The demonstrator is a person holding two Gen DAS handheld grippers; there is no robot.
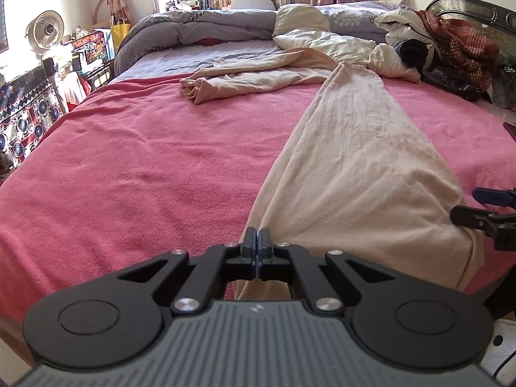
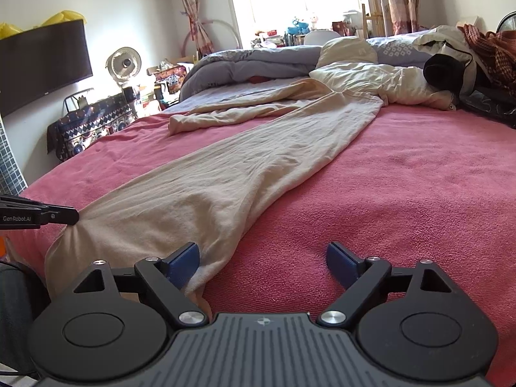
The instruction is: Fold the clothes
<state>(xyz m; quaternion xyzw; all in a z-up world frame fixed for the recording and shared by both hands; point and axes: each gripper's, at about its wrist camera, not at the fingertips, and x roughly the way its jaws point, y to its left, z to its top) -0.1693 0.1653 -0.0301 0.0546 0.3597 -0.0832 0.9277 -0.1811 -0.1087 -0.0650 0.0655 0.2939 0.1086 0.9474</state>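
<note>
Left gripper (image 1: 257,237) jaws' grip on cream garment (image 1: 351,174) unclear; hem cut off

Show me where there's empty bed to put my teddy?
Bare pink blanket lies right of the long beige garment, and more left of it. The far end is crowded: grey duvet, pillow, clothes pile.

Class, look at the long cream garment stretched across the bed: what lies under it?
The cream garment lies directly on the pink blanket, which shows on both sides. Whatever is beneath the blanket is covered and cannot be seen.
</note>
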